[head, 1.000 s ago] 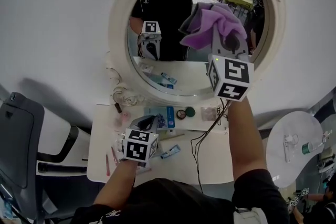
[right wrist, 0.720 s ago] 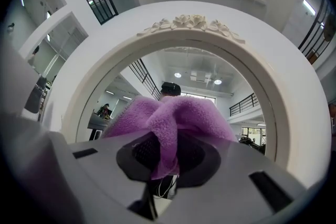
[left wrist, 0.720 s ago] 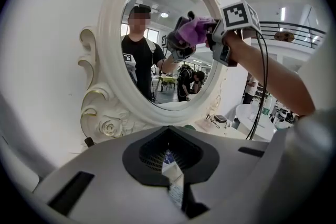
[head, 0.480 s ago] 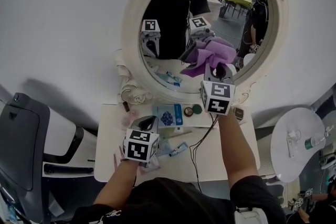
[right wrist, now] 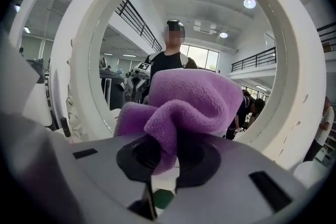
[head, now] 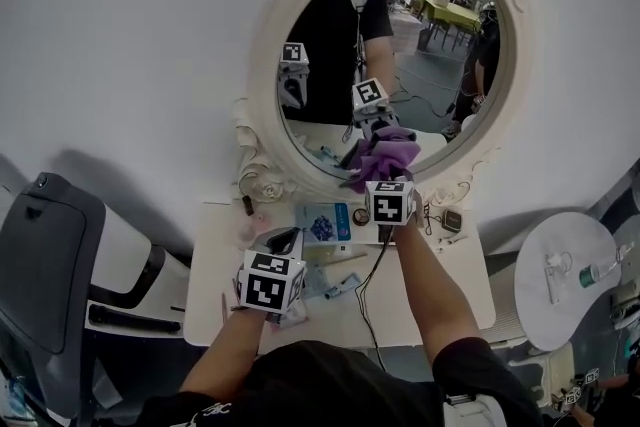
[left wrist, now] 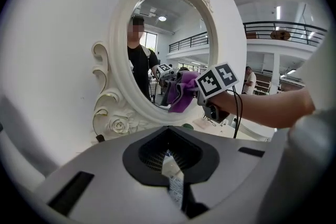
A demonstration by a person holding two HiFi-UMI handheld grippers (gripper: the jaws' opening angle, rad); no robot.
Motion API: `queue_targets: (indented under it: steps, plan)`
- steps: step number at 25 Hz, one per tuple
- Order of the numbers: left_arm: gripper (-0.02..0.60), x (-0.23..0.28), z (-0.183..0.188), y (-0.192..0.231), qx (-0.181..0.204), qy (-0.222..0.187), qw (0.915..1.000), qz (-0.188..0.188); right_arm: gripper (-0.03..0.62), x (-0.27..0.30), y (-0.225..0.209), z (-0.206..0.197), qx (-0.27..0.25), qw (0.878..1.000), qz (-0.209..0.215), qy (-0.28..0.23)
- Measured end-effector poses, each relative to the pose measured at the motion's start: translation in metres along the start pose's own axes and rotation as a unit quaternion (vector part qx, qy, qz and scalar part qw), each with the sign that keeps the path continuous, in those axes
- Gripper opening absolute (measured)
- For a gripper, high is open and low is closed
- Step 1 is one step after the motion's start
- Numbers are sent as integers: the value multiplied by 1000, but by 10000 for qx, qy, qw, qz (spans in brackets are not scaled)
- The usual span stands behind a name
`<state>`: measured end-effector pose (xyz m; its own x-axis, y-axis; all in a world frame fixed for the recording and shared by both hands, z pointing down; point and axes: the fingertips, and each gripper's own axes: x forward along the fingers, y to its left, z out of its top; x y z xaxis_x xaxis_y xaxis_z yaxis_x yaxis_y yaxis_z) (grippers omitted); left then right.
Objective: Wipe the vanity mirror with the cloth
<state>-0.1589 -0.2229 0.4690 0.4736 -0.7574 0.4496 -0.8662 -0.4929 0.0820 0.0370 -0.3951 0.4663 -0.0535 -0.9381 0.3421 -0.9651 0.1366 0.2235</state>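
Observation:
The oval vanity mirror (head: 262,95) has a white ornate frame and stands against the wall; it fills the right gripper view (right wrist: 79,60). My right gripper (head: 384,177) is shut on a bunched purple cloth (head: 385,158), held at the bottom of the glass by the lower rim. The cloth (right wrist: 194,97) rises from between the jaws and hides the glass behind it, so contact is not visible. My left gripper (head: 280,240) hovers low over the table, apart from the mirror. Its jaws are shut on a small white and blue tube (left wrist: 172,178).
The white vanity table (head: 440,295) carries a blue packet (head: 322,221), a green-lidded jar (head: 360,215), a tube (head: 335,287) and a black cable (head: 375,265). A dark chair (head: 45,255) stands at the left, a round white side table (head: 560,280) at the right.
My right gripper has carried the cloth down the glass, from the upper right to the lower rim. The left gripper has stayed over the table.

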Motion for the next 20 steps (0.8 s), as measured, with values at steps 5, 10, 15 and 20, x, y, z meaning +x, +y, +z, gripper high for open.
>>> queue_targets:
  steps: [5, 10, 15, 20]
  plan:
    - [6, -13, 4, 2, -60, -156, 9998, 87, 52, -33, 12, 37, -93, 9985, 240, -486]
    - [6, -18, 7, 1, -80, -266, 9996, 89, 52, -95, 20, 142, 46, 9847, 546, -1652]
    - [6, -26, 3, 0, -85, -330, 9994, 54, 53, -151, 19, 261, -140, 9625, 678, -2623]
    - [6, -40, 1, 14, -174, -441, 9988, 115, 52, -181, 18, 348, -300, 9466, 521, -3167]
